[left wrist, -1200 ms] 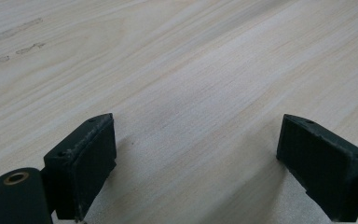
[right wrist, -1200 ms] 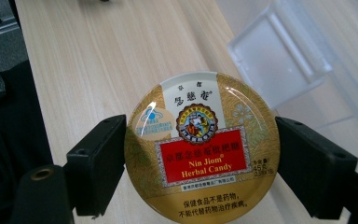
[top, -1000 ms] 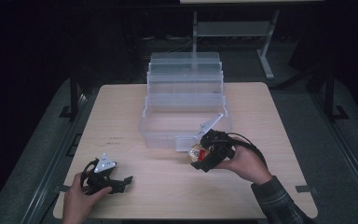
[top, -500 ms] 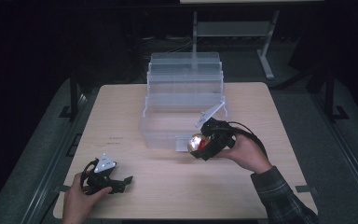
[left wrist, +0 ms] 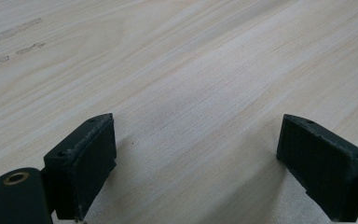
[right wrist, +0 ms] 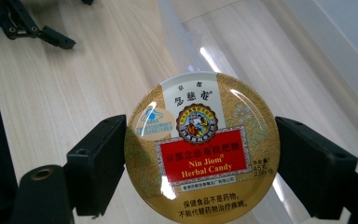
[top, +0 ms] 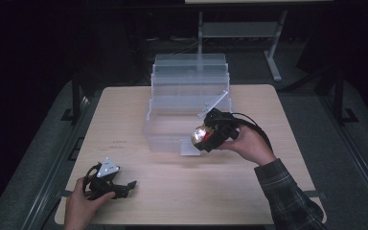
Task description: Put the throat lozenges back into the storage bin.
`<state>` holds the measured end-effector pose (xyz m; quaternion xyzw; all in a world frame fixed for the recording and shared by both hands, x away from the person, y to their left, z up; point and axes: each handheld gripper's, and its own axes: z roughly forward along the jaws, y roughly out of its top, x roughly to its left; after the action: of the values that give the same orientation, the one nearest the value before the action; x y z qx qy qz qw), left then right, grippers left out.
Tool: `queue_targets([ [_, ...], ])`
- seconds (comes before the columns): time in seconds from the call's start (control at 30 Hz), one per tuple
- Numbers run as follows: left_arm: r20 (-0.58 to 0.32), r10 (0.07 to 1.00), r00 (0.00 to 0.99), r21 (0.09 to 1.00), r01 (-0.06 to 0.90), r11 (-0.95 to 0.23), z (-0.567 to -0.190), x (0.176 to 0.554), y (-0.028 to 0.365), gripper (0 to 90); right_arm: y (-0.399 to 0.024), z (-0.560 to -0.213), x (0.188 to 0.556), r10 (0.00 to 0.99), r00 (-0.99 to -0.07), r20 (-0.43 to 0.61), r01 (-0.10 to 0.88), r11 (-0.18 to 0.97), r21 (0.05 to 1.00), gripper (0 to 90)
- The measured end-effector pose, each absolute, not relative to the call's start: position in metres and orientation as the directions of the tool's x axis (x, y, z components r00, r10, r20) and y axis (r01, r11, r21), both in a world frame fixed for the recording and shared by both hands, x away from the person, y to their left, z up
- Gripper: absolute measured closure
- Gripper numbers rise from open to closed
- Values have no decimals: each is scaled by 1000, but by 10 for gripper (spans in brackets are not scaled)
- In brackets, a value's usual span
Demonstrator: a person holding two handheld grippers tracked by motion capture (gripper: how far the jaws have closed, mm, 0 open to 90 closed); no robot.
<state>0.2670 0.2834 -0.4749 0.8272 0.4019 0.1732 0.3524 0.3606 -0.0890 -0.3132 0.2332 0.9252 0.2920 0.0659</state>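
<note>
Round candy tin (right wrist: pixel 202 148) pinched between both jaws of right hand-held gripper (top: pixel 210 135), pads pressing opposite rim edges. No long axis, being a disc; printed gold-and-red lid face turned up toward the gripper camera, label text reading upright in right gripper view, tin tilted in high view. Held above worktop (top: pixel 182 191), just at near right corner of clear plastic storage box (top: pixel 187 103), over its near rim. Left hand-held gripper (top: pixel 109 179) resting low at near left of worktop, jaws spread wide, nothing between, bare wood beneath.
</note>
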Motion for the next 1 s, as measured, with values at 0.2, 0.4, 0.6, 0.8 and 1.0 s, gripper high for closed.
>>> queue_targets([
  [0.2,3,787,617,722,543,-429,-475,267,283,109,-87,-311,372,484,-875,13,405,716,568,195],
  [0.4,3,787,617,722,543,-429,-475,267,283,110,-84,-310,384,501,-865,13,420,712,562,195],
  [0.6,3,787,617,722,543,-429,-475,267,283,110,-82,-312,397,520,-854,18,441,705,556,195],
  [0.8,4,787,617,722,542,-429,-475,267,283,110,-79,-318,409,537,-844,15,458,704,543,195],
  [1.0,3,786,618,722,543,-429,-475,267,283,110,-76,-325,419,552,-834,14,474,703,530,195],
])
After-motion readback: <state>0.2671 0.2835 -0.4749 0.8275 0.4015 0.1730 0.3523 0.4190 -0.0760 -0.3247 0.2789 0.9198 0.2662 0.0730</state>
